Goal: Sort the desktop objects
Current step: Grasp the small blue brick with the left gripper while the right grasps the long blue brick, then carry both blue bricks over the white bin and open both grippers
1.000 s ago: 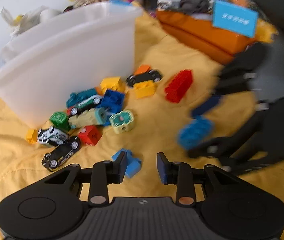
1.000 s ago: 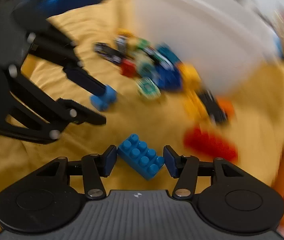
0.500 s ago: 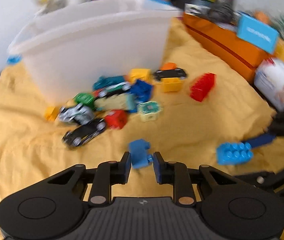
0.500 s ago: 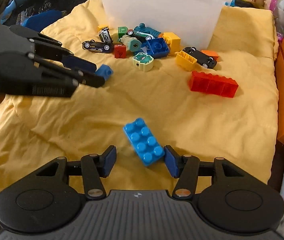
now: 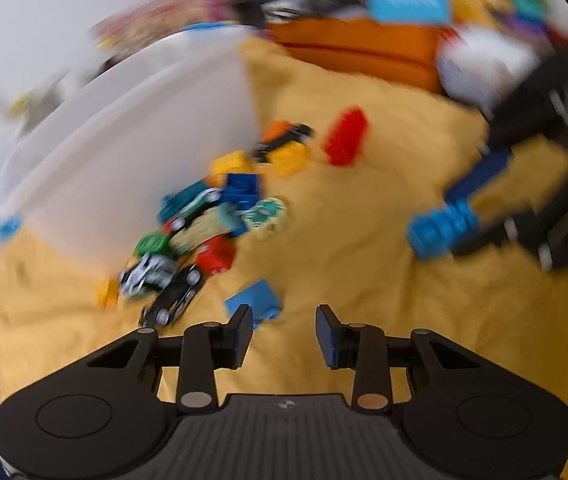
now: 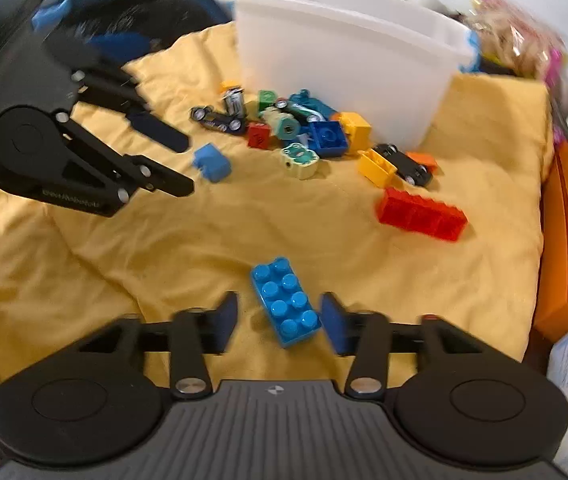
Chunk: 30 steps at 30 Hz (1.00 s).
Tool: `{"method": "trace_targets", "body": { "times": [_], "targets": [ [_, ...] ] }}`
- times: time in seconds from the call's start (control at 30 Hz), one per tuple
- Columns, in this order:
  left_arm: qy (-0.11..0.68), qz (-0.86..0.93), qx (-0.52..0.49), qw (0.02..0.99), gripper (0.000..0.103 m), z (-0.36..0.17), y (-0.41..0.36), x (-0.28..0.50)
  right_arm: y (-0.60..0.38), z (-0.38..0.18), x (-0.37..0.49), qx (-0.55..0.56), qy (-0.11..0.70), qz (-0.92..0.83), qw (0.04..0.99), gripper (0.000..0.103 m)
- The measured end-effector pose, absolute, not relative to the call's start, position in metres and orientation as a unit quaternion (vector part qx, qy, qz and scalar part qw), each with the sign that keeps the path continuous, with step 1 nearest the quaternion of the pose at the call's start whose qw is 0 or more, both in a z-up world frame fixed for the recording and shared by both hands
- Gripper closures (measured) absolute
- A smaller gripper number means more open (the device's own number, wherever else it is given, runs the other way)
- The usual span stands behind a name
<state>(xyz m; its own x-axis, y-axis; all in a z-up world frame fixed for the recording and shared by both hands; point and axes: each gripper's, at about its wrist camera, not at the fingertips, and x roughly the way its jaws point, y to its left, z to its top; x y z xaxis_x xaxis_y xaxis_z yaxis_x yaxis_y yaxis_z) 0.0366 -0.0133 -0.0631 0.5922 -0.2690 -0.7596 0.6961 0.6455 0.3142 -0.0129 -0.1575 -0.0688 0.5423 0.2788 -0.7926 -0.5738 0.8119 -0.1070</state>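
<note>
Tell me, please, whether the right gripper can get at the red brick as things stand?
Probably yes: the red brick lies alone on the yellow cloth, nothing between. But the closing right gripper straddles a blue brick.

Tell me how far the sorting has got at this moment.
Nothing looks sorted yet. In hand: the right tongs are closing around the blue eight-stud brick, not yet gripping; the left tongs are opening beside a small blue block. Left: the red long brick and the toy pile by the white plastic bin.
</note>
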Motion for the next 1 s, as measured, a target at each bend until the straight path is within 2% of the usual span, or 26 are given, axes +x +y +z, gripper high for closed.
{"method": "trace_targets", "body": {
  "times": [0.2,0.3,0.5,0.57,0.63,0.73,1.0],
  "targets": [
    [0.307,-0.328,0.414,0.792,0.062,-0.078,-0.022,0.044,-0.150,-0.080,-0.015,-0.214,0.406,0.241,0.855,0.068],
    [0.312,-0.348,0.405,0.786,0.062,-0.075,-0.020,0.055,-0.151,-0.081,-0.015,-0.207,0.406,0.237,0.858,0.070],
    [0.389,-0.332,0.287,0.810,0.065,-0.069,-0.003,0.095,-0.152,-0.081,-0.012,-0.198,0.408,0.230,0.861,0.071],
    [0.429,-0.321,0.216,0.816,0.082,-0.069,0.009,0.105,-0.153,-0.081,-0.011,-0.191,0.409,0.228,0.863,0.071],
    [0.452,-0.303,0.154,0.825,0.085,-0.070,0.021,0.101,-0.154,-0.082,-0.011,-0.183,0.411,0.229,0.863,0.073],
    [0.470,-0.292,0.087,0.828,0.085,-0.070,0.029,0.080,-0.156,-0.080,-0.011,-0.173,0.413,0.231,0.864,0.076],
    [0.453,-0.259,0.053,0.851,0.084,-0.077,0.019,0.036,-0.155,-0.079,-0.011,-0.152,0.420,0.228,0.865,0.076]
  ]
}}
